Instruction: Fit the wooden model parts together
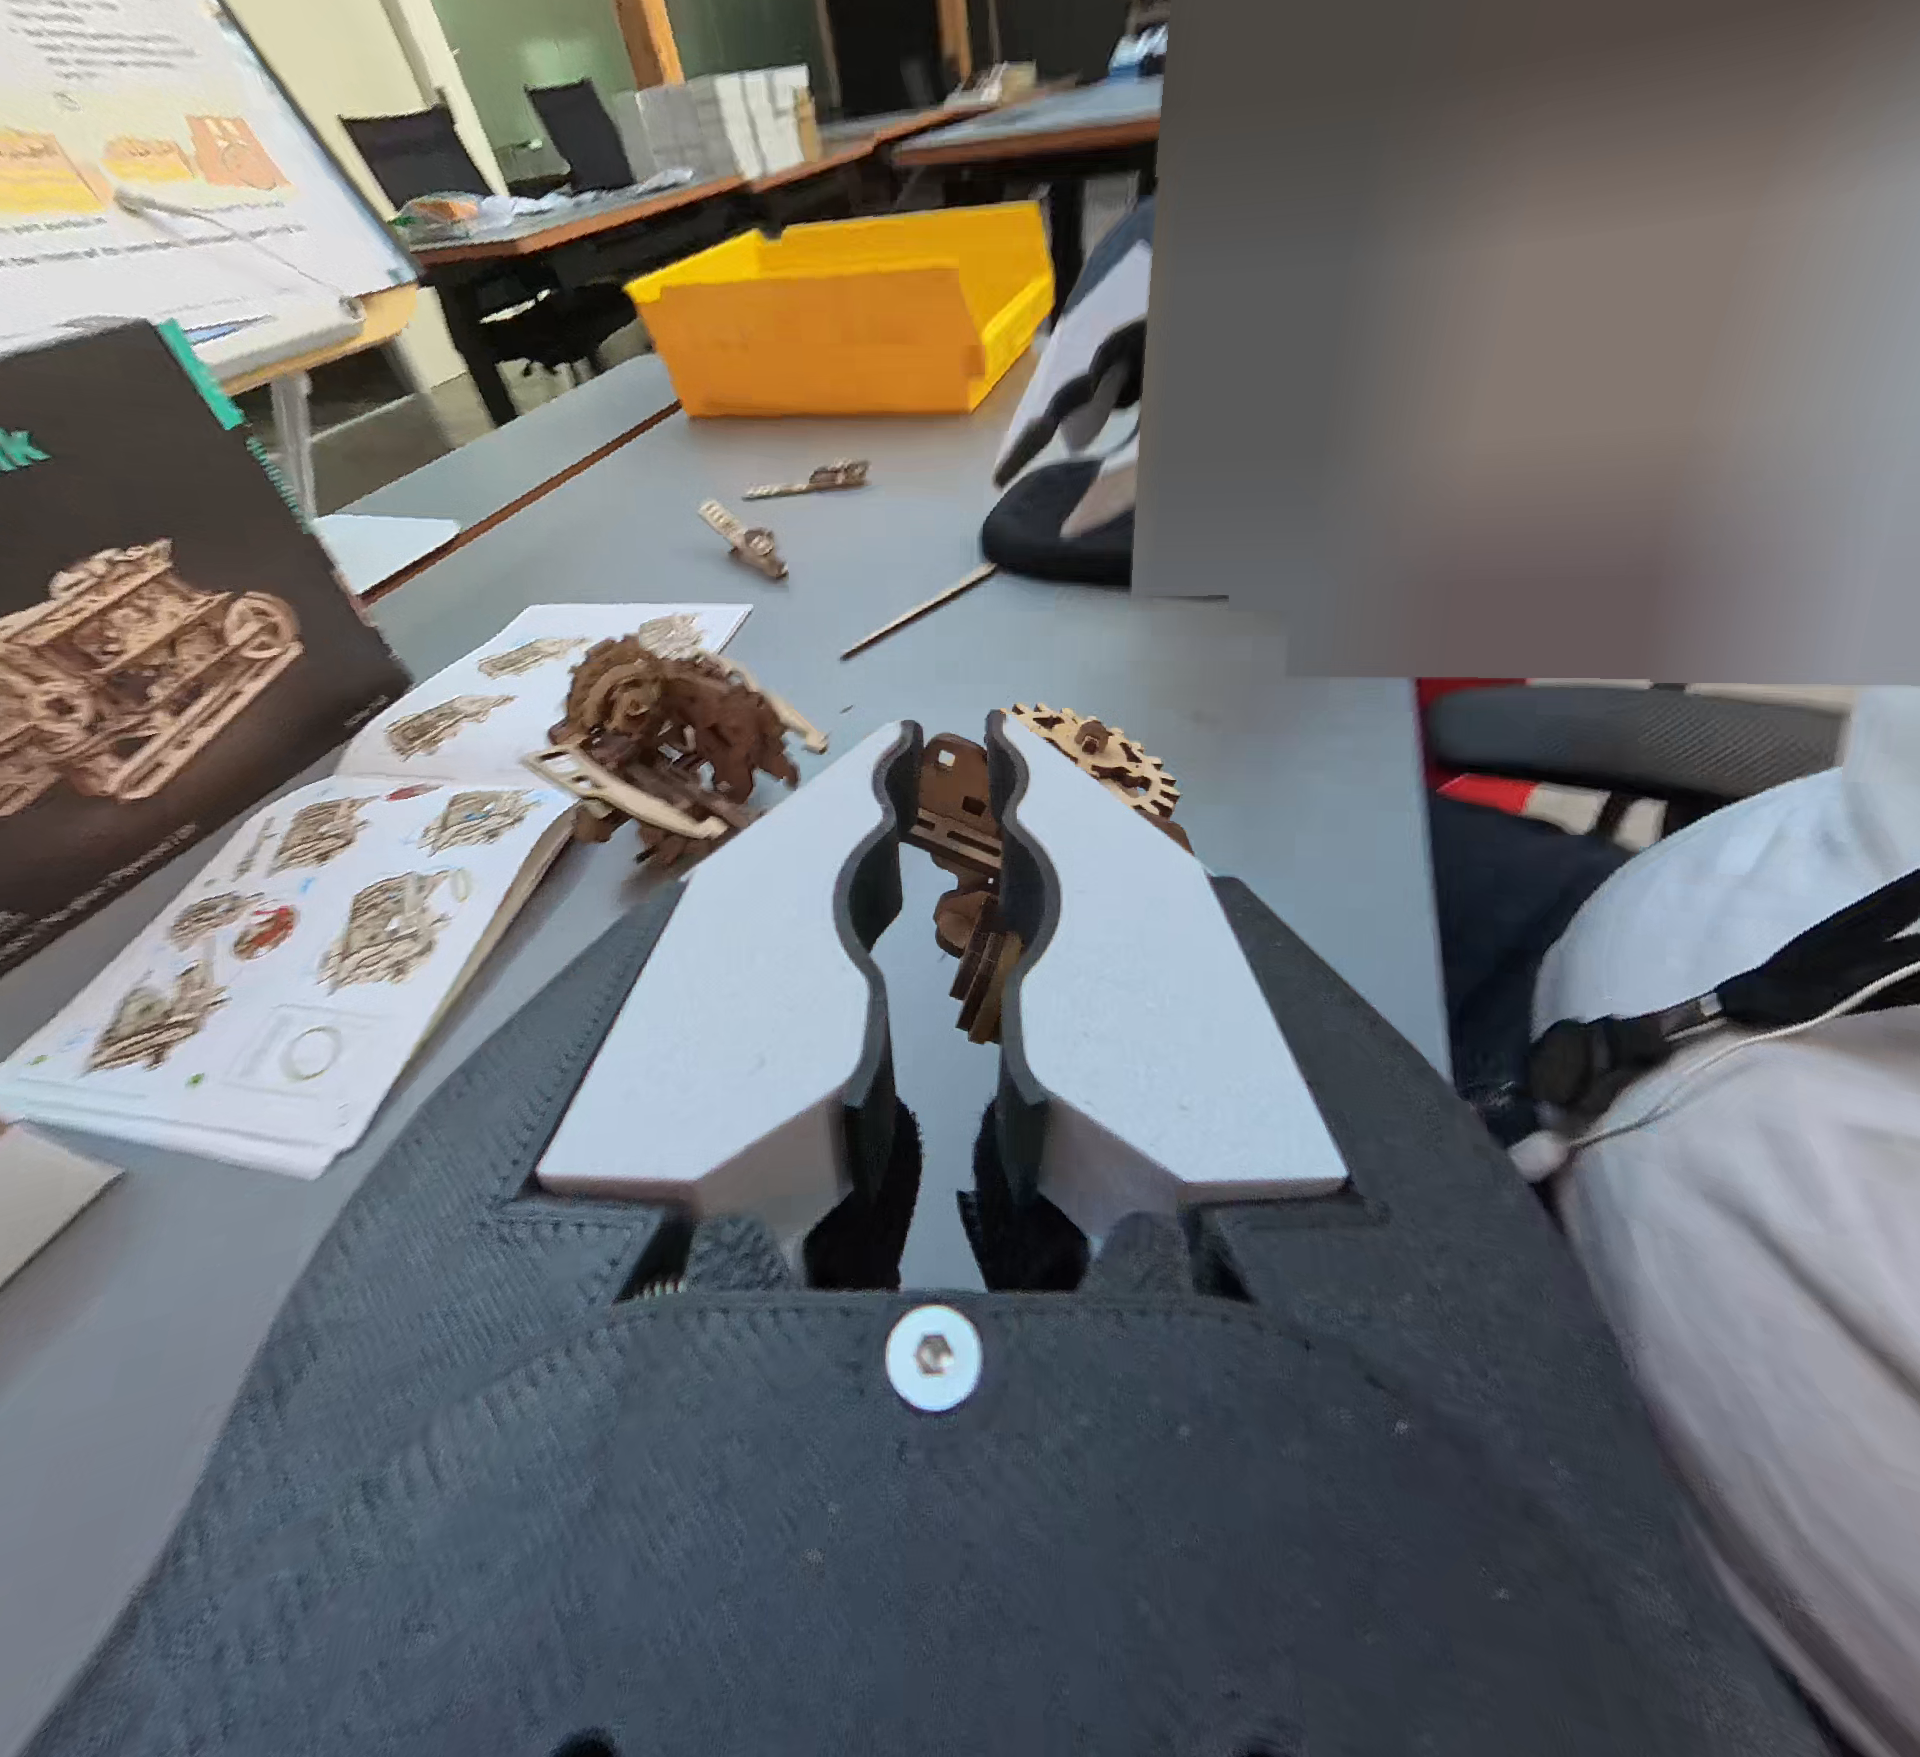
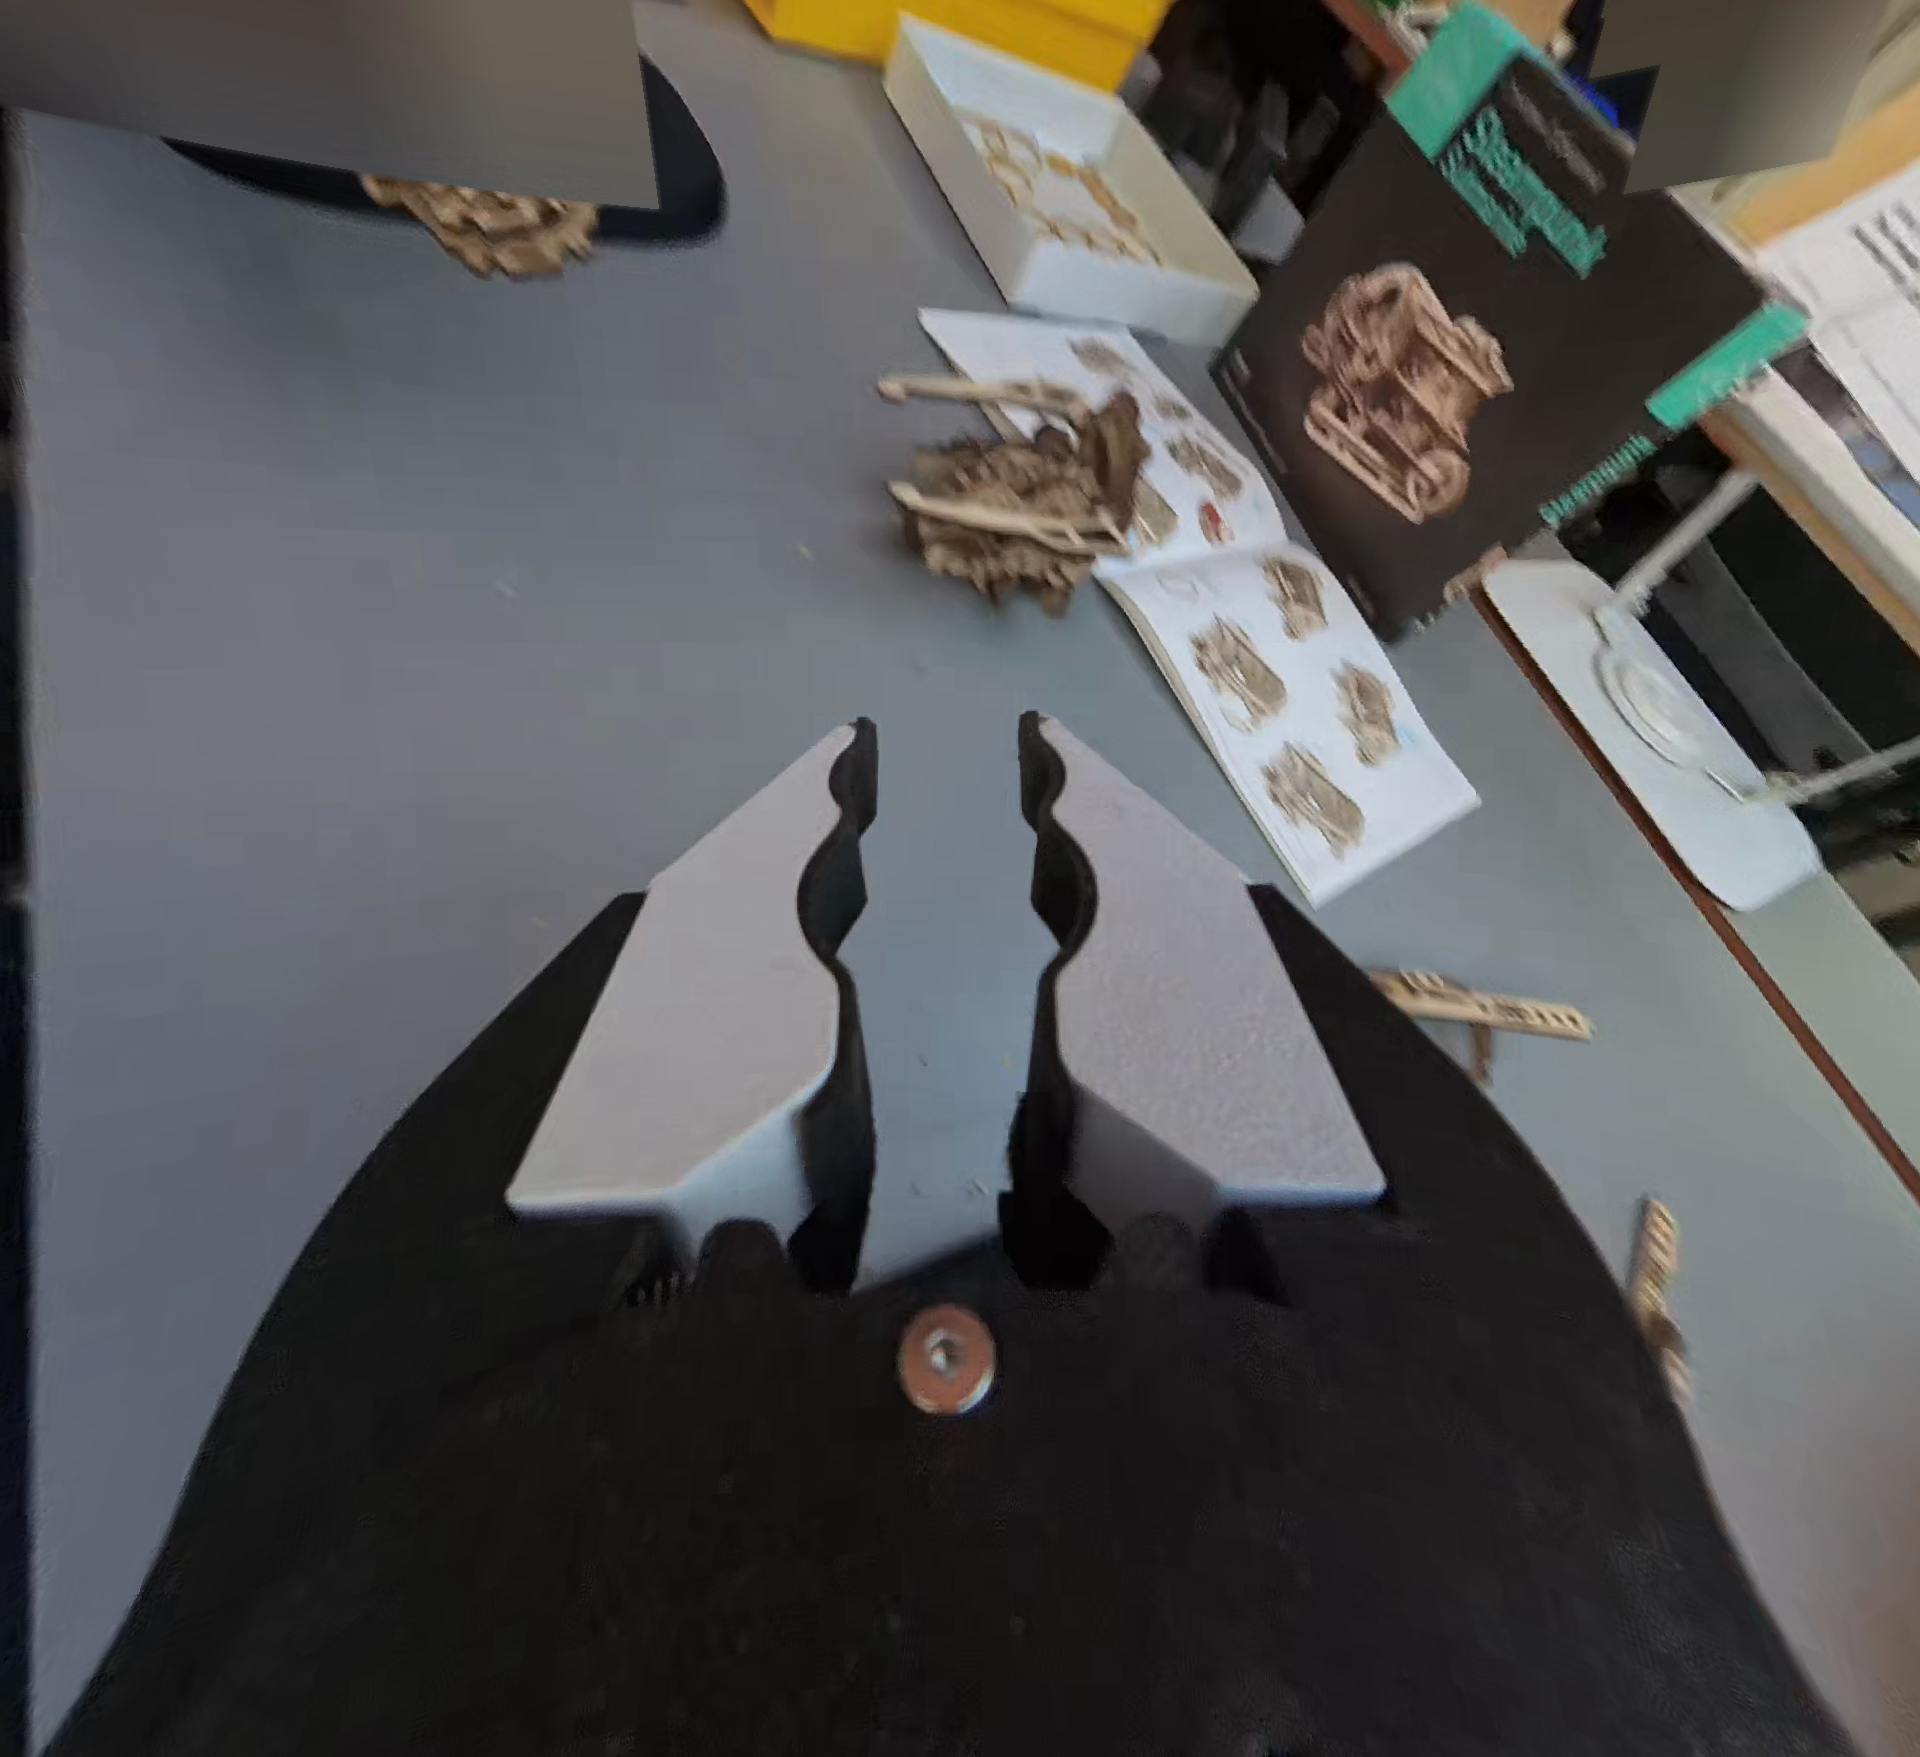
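My left gripper (image 1: 951, 736) is shut on a wooden sub-assembly (image 1: 961, 808) with a light toothed gear (image 1: 1117, 762) showing past its right finger. It holds the piece above the grey table (image 1: 1039, 627). A larger dark wooden model assembly (image 1: 675, 751) lies left of it, partly on the open instruction booklet (image 1: 312, 959); it also shows in the right wrist view (image 2: 1018, 502). My right gripper (image 2: 948, 731) is open and empty over bare table. In the right wrist view a wooden piece (image 2: 499, 227) shows at the far left under a blurred patch.
A yellow bin (image 1: 842, 315) stands at the back. Small wooden parts (image 1: 748, 544) and a thin stick (image 1: 914, 611) lie mid-table. The black model box (image 1: 125, 627) stands on the left. A white tray of parts (image 2: 1070, 180) and loose strips (image 2: 1475, 1006) show in the right wrist view. One gripper's finger ends stand about 20 cm off the other's.
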